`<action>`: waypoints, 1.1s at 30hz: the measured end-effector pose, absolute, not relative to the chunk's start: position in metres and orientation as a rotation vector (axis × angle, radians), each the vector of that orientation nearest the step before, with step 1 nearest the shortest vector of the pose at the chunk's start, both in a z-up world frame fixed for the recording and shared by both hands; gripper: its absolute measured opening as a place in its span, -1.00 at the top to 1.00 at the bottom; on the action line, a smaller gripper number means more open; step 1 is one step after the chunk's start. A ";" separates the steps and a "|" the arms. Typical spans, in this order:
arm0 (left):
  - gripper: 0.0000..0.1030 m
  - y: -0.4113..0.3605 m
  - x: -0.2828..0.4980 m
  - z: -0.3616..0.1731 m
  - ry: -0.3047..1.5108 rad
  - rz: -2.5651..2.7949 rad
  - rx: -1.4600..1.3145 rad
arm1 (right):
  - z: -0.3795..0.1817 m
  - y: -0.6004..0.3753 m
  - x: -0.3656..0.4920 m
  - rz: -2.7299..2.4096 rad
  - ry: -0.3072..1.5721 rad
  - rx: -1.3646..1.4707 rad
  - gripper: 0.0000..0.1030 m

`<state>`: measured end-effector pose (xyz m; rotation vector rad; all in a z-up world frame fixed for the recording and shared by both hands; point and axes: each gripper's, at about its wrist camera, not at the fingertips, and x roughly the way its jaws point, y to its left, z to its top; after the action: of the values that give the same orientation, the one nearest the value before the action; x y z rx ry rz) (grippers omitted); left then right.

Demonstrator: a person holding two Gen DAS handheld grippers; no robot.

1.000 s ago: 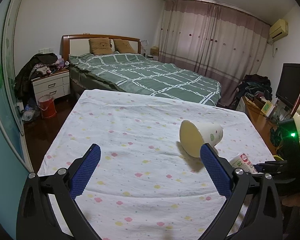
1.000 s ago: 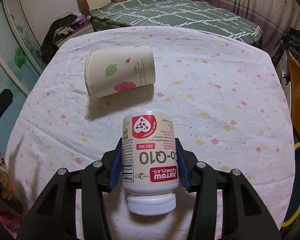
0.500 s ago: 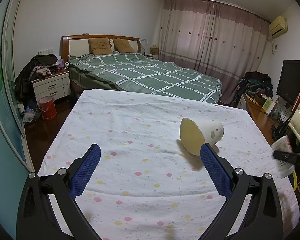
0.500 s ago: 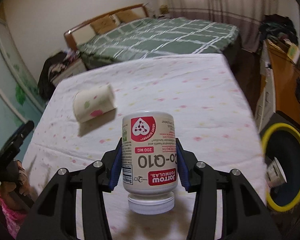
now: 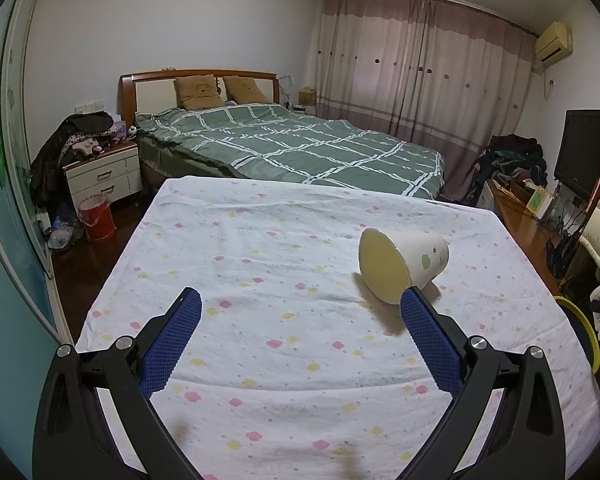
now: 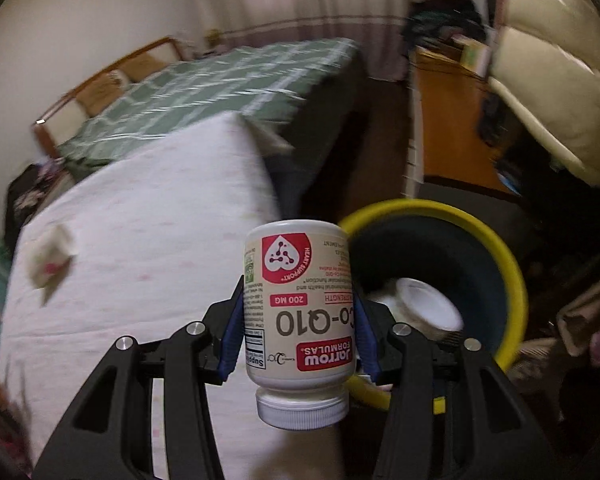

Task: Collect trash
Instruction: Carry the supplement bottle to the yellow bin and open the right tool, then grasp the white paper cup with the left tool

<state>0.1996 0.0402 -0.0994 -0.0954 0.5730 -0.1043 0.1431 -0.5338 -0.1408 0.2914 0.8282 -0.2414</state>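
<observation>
Right gripper [image 6: 298, 334] clamps supplement bottle [image 6: 300, 312] seemingly above bin [image 6: 512, 264]

Dim indoor light falls from overhead. The left wrist view is sharp, with a soft shadow under the cup [image 5: 403, 265]. The right wrist view is smeared by motion blur; only the bottle [image 6: 300, 316] stays crisp. Fisheye bending and dark corners frame both.

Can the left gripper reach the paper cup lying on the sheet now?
Probably yes: the left gripper is open and empty, and the paper cup lies on its side just beyond its right fingertip, nothing between.
</observation>
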 end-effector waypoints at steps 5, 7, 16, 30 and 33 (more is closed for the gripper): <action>-0.90 0.037 0.200 -0.100 0.576 -0.114 -0.084 | -0.168 -0.574 0.141 -0.339 0.876 0.325 0.12; -0.90 0.035 0.201 -0.100 0.578 -0.120 -0.076 | -0.177 -0.586 0.140 -0.367 0.892 0.335 0.11; -0.90 0.017 0.205 -0.107 0.615 -0.196 -0.036 | -0.187 -0.590 0.136 -0.406 0.883 0.338 -0.30; -0.90 -0.057 0.265 -0.110 0.738 -0.417 0.121 | -0.182 -0.578 0.133 -0.328 0.868 0.336 -0.36; -0.90 -0.067 0.286 -0.106 0.719 -0.429 0.203 | -0.181 -0.578 0.131 -0.324 0.870 0.332 -0.36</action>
<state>0.2856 -0.0672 -0.1060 0.2027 0.7189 -0.4291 0.1312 -0.5777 -0.1805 0.3318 0.8701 -0.3242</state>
